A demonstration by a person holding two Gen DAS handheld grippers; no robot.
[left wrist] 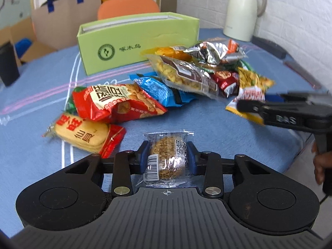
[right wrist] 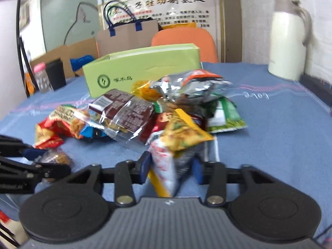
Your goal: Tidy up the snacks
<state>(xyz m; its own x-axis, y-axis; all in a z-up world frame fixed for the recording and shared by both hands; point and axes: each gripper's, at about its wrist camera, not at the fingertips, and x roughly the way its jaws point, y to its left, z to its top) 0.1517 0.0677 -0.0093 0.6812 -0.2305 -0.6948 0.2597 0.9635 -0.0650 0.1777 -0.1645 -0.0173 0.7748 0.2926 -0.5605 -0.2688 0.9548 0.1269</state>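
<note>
We have the left gripper [left wrist: 168,155] clamped on a round cake [left wrist: 167,157] in clear wrap, its blue pads pressing the two sides, so the packet sits square between the jaws with its barcode end toward us. That grip looks meant for carrying: the cake is small and firm enough to lift straight off the cloth [left wrist: 145,128].

Our right gripper [right wrist: 171,169] is closed on the near end of a yellow bag [right wrist: 182,137], which stands up between the jaws with its far end still among the pile [right wrist: 166,108]. The bag is soft and crinkly, so we judge the pinch may slip when it is drawn clear.

Just beyond the left jaws, to their left, lie a rice cracker [left wrist: 83,137] and a red bag [left wrist: 116,103], apart from the heap. Past both grippers the pile lies loose in the middle.

Farthest out, behind the pile, stands the open green box [left wrist: 137,39]. We take it as the place the snacks belong, which is why both grippers face it with a packet each. A white jug [left wrist: 242,10] stands far off to the right.
</note>
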